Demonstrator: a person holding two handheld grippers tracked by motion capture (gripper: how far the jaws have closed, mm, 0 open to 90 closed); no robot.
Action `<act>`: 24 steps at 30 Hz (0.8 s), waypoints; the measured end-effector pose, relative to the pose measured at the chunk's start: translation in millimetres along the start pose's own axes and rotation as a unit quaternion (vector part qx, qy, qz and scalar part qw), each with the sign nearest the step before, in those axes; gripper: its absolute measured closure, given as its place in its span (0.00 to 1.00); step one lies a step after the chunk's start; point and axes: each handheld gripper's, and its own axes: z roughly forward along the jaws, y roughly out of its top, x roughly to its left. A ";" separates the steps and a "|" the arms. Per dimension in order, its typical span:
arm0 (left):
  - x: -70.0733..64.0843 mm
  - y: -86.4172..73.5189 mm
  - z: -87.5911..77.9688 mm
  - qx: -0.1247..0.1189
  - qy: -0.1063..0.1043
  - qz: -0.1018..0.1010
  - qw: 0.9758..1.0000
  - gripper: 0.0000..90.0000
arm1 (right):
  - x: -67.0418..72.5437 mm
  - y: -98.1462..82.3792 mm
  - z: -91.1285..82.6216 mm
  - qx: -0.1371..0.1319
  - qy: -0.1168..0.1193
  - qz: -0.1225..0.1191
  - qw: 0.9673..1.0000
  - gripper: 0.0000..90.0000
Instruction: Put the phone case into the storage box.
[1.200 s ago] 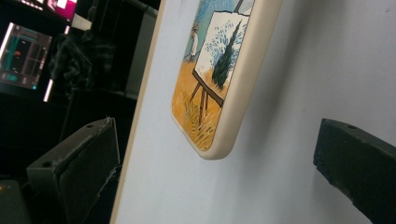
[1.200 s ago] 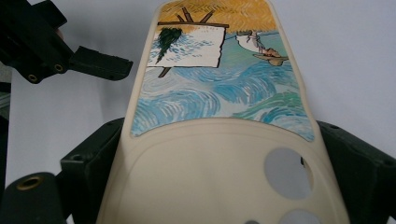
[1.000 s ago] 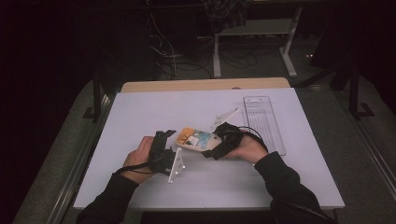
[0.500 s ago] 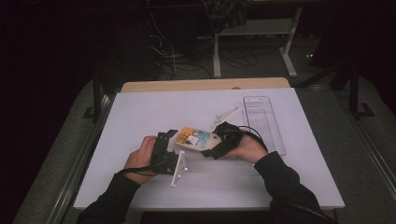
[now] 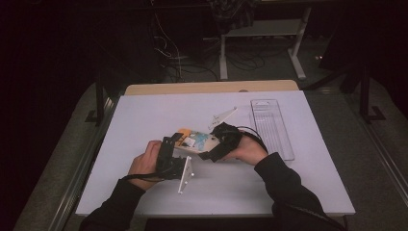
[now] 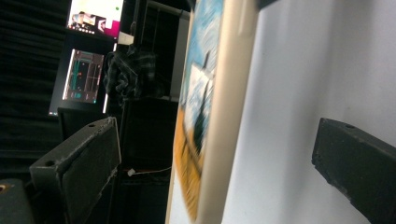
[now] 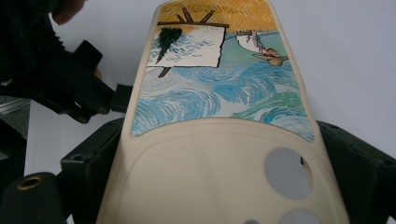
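We see the white desk point(image 5: 144, 120) first, the largest thing here, with a clear plastic tray point(image 5: 271, 126) lying on its right part; as far as we can make out, the tray holds nothing. Near the middle of the desk sits the phone case point(image 5: 194, 141), cream-coloured with a painted scene of blue swirls, an easel and an orange top. In the right gripper view the phone case point(image 7: 219, 116) lies flat between the two jaws of the right gripper point(image 7: 224, 186), which press against its two long edges, so we read this gripper as pinching the phone case near the camera holes. In the left gripper view the phone case point(image 6: 210, 116) shows edge-on and blurred, cut off at the top and bottom; the left gripper point(image 6: 215, 177) has its jaws spread wide on either side of it, well clear of both faces. From the high view the left gripper point(image 5: 169, 153) sits just left of the phone case and the right gripper point(image 5: 219, 140) just right of it, though the jaw tips are too dark to make out there. Against half a second ago, the hands and phone case lie in much the same place, with the left gripper a touch closer to the case
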 end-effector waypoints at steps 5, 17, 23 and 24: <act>-1.8 -0.4 1.3 0.001 0.011 0.009 1.000 0.05 | 1.4 4.8 5.3 -0.005 0.004 -0.015 1.000 0.11; -4.2 -1.5 0.5 -0.005 0.027 0.028 0.999 0.20 | 2.6 0.0 8.6 -0.003 0.010 -0.012 1.000 0.11; -5.5 -1.5 -0.5 -0.007 0.031 0.041 0.999 0.32 | 4.3 -0.2 8.1 -0.002 0.012 0.001 1.000 0.11; -5.4 -1.3 -0.9 -0.008 0.032 0.042 0.999 0.34 | 4.6 -0.1 7.9 -0.002 0.012 0.004 1.000 0.11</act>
